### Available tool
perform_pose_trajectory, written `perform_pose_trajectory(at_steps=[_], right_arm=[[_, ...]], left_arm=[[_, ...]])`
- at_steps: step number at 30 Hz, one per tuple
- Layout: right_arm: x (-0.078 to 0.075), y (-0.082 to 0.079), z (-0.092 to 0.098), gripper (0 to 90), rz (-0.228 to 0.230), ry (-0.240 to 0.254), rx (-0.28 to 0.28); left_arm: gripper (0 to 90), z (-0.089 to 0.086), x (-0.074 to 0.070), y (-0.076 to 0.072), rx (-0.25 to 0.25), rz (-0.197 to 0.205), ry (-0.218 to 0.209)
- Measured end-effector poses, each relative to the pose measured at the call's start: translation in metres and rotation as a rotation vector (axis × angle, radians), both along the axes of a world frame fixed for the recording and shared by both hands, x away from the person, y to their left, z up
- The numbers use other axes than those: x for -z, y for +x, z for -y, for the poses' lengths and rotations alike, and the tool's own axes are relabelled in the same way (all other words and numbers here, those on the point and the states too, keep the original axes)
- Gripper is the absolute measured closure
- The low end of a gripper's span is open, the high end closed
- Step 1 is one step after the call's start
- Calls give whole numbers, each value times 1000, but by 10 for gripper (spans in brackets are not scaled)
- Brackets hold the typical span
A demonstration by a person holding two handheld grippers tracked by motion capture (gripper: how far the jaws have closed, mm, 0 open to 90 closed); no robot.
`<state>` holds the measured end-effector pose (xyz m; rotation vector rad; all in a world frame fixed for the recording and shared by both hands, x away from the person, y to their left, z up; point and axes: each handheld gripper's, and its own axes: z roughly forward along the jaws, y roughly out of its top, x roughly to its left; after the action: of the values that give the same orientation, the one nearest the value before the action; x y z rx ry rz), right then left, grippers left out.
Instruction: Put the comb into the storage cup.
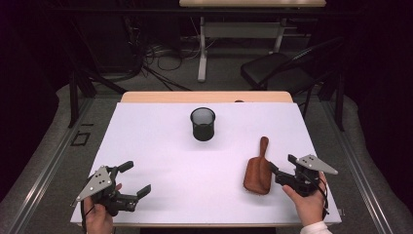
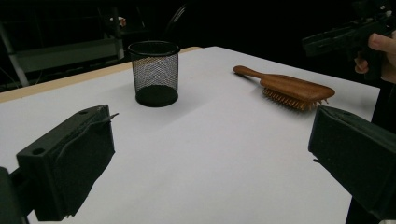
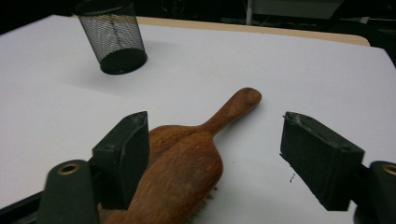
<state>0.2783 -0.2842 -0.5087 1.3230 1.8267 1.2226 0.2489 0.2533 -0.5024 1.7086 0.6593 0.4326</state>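
Both grippers are spread: the right gripper (image 1: pixel 281 167) reaches over the wooden hairbrush (image 1: pixel 258 170), perhaps touching it; the left gripper (image 1: pixel 135 178) hovers well away from the mesh cup (image 1: pixel 202 124).

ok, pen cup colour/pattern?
Black wire mesh, see-through walls, solid base. The cup shows best in the left gripper view.

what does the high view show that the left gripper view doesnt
High view alone: both hands with their grippers, left gripper open at the near left edge, right gripper open beside the hairbrush, plus the floor, cables and a black chair beyond the table.
Left gripper view alone: the brush's bristles underneath its head, facing the table, and the mesh cup side-on.
Both: the white table, cup, brush lying flat with its handle towards the cup.
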Motion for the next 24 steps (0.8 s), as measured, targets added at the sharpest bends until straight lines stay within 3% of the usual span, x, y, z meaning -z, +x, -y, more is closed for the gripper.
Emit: perform_pose_trajectory(at_steps=[4,10,17,24], right_arm=[[0,16,-1,329,-26,-35,-12],[-3,40,2,444,-57,-22,-8],[-7,65,-1,459,-118,-43,-5],[-9,84,-9,478,-186,-26,-15]], left_arm=[[3,1,1,0,-1,-4,5],[3,3,2,1,-2,-10,10],[3,4,3,2,0,-11,13],[3,3,3,2,-1,-12,15]])
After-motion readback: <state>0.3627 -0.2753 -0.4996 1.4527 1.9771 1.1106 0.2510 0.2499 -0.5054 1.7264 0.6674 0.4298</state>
